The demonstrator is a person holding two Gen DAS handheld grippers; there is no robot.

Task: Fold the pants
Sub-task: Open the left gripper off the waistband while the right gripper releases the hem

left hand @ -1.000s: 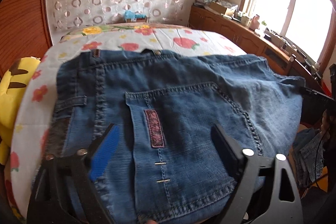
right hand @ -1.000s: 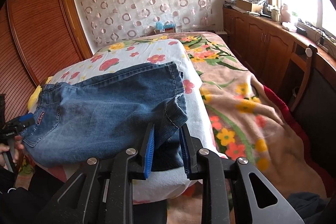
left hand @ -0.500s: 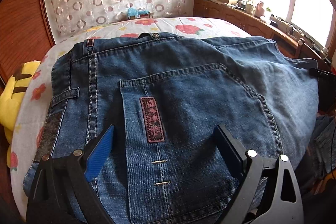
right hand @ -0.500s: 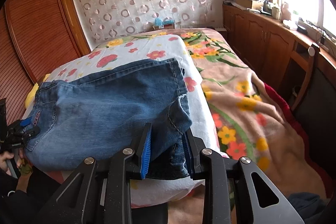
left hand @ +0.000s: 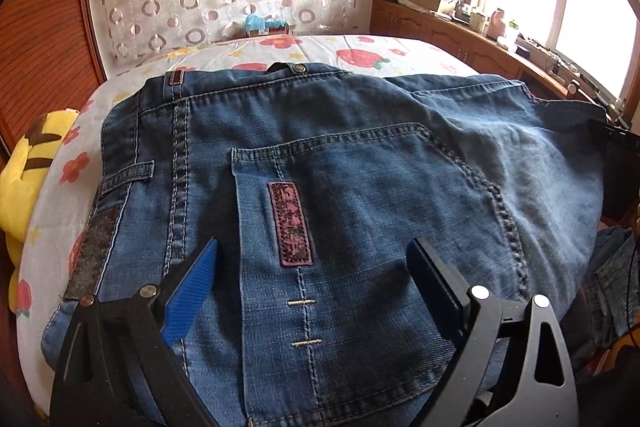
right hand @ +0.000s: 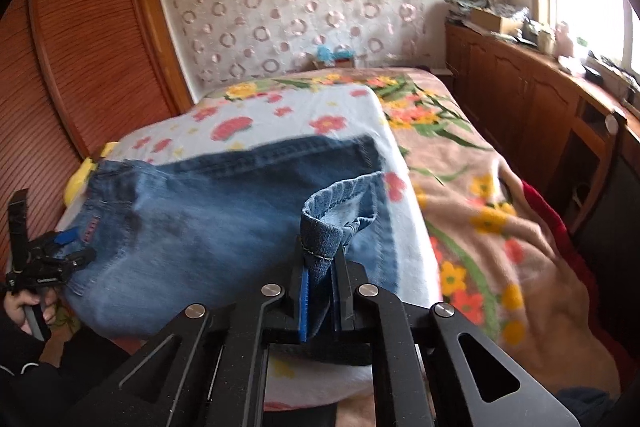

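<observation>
Blue denim pants (left hand: 360, 179) lie across the bed's near end, back pocket and maroon label up, waistband to the left. My left gripper (left hand: 312, 263) is open, its jaws wide apart over the back pocket. It also shows at the far left of the right wrist view (right hand: 60, 247). In that view the pants (right hand: 208, 219) stretch rightward to the leg hem (right hand: 340, 203). My right gripper (right hand: 320, 267) is shut on the leg hem, which is lifted and curled above the fingers.
The bed carries a white flowered sheet (right hand: 280, 115) and a pink floral blanket (right hand: 500, 219). A yellow plush toy (left hand: 24, 183) lies at the bed's left edge. A wooden wardrobe (right hand: 80, 59) stands left, wooden cabinets (right hand: 540, 99) with clutter right under the window.
My right gripper closed on the leg hem and lifted it off the bed. My left gripper moved forward over the back pocket, still open.
</observation>
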